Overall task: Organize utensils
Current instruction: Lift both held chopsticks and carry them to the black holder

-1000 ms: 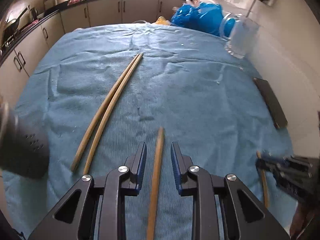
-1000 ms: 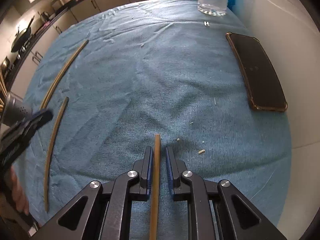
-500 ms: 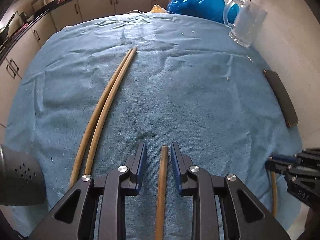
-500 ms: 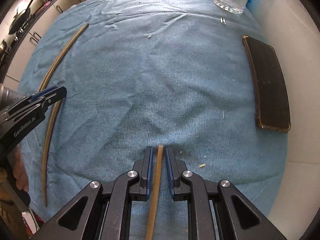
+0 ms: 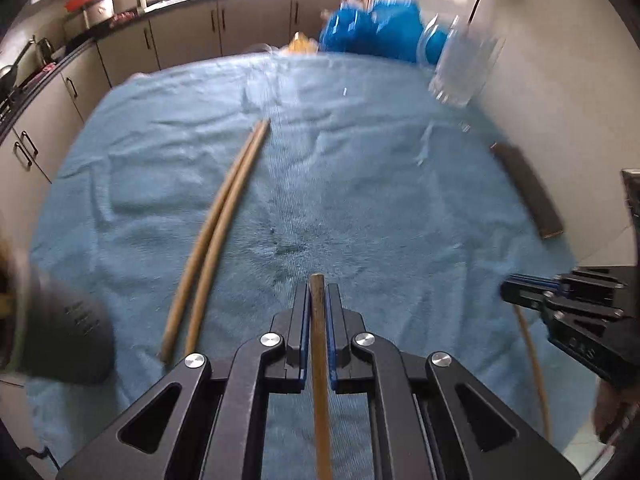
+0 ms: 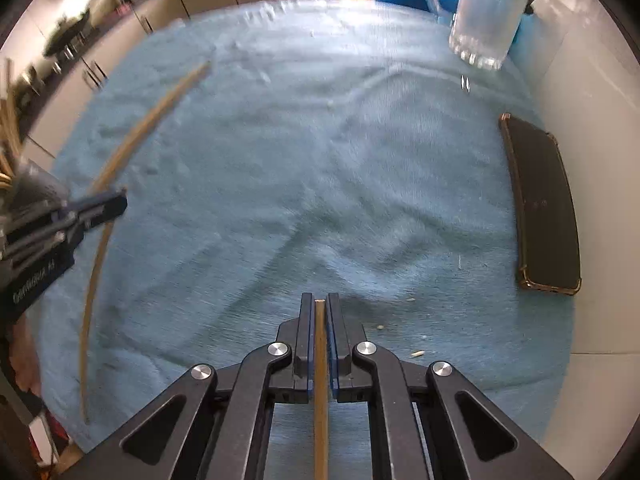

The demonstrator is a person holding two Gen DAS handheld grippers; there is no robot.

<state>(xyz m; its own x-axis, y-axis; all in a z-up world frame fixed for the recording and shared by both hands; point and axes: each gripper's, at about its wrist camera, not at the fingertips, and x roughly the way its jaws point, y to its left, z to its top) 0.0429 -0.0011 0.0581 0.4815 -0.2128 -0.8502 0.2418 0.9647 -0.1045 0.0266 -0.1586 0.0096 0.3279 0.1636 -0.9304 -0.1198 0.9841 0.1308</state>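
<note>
Left gripper (image 5: 318,296) is clamping one wooden chopstick (image 5: 320,360) after its jaws were just closing; right gripper (image 6: 320,312) is pinching a thinner chopstick (image 6: 321,360) tight, both at the near edge of the blue towel (image 5: 360,184). A chopstick pair (image 5: 224,216) is lying left of centre, with open towel stretching far. Glass mug (image 6: 486,12) is standing far right, dark phone (image 6: 548,208) lying along the right edge by the wall.

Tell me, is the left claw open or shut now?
Shut. The left claw has just been closing, and its pads now press on a chopstick between them.
</note>
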